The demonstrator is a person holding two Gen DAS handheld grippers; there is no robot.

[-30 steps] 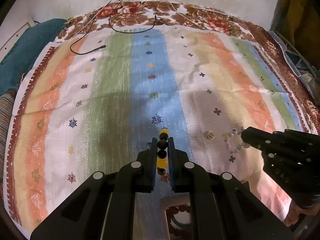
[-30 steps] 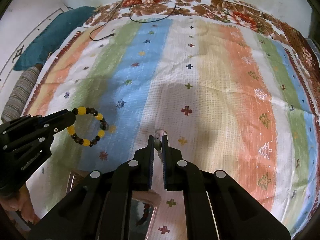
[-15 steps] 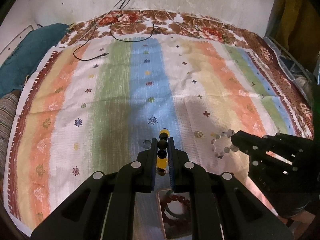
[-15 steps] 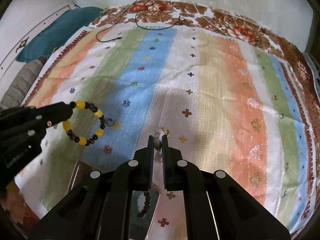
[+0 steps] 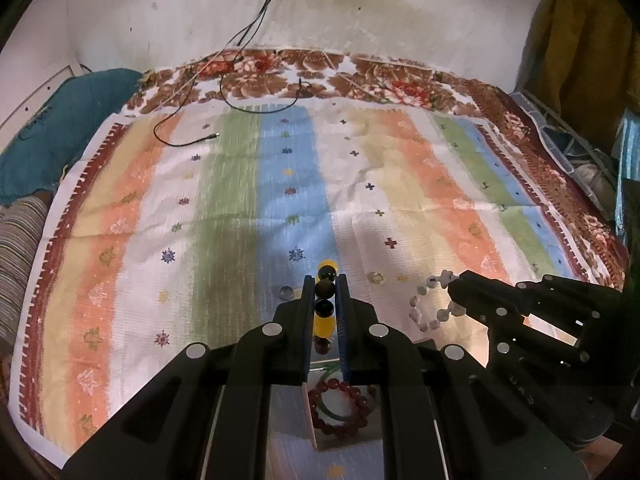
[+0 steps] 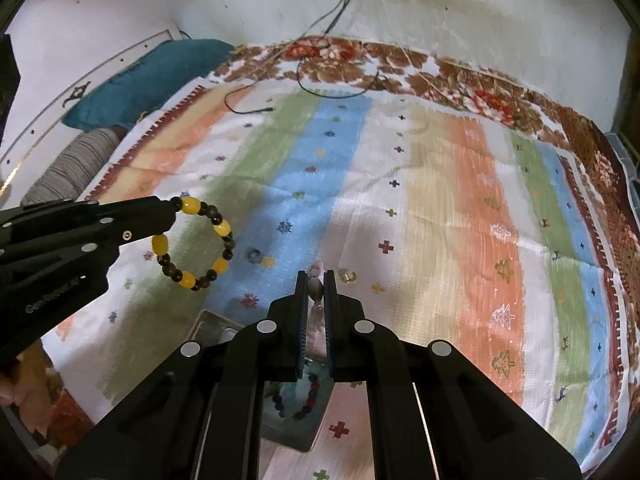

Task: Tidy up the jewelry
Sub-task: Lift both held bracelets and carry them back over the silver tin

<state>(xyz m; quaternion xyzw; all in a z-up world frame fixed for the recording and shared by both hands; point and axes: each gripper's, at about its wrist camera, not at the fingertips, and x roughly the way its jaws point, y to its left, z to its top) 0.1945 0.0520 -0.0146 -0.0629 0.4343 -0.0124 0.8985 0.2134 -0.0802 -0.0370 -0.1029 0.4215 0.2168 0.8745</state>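
Both grippers have lifted and drawn back since a second ago: more wall shows above the cloth [image 5: 224, 208], and the box [image 5: 340, 412] with the red bracelet [image 5: 342, 404] has come into sight under the left fingers. Left gripper [image 5: 325, 300] clenched on the amber bracelet [image 6: 194, 242]; in the right view the loop hangs free off the cloth from the fingertip. Right gripper [image 6: 316, 292] clamped on the pale bracelet [image 5: 434, 300], which dangles from its tip in the left view, clear of the cloth. Two loose beads lie on the cloth ahead, a clear one [image 5: 375, 278] and a grey one [image 5: 285, 291], well apart from each other. Box sits below and close behind both sets of fingers; under the right gripper a compartment [image 6: 296, 408] already shows a dark-beaded strand. Step in hand, as I judge it: carrying both bracelets back to the box. Next move calls for bringing each loop over its own compartment, lowering till the beads rest inside, then letting go. Which compartment suits which bracelet cannot be told from here. Hanging loops may snag the box rim.
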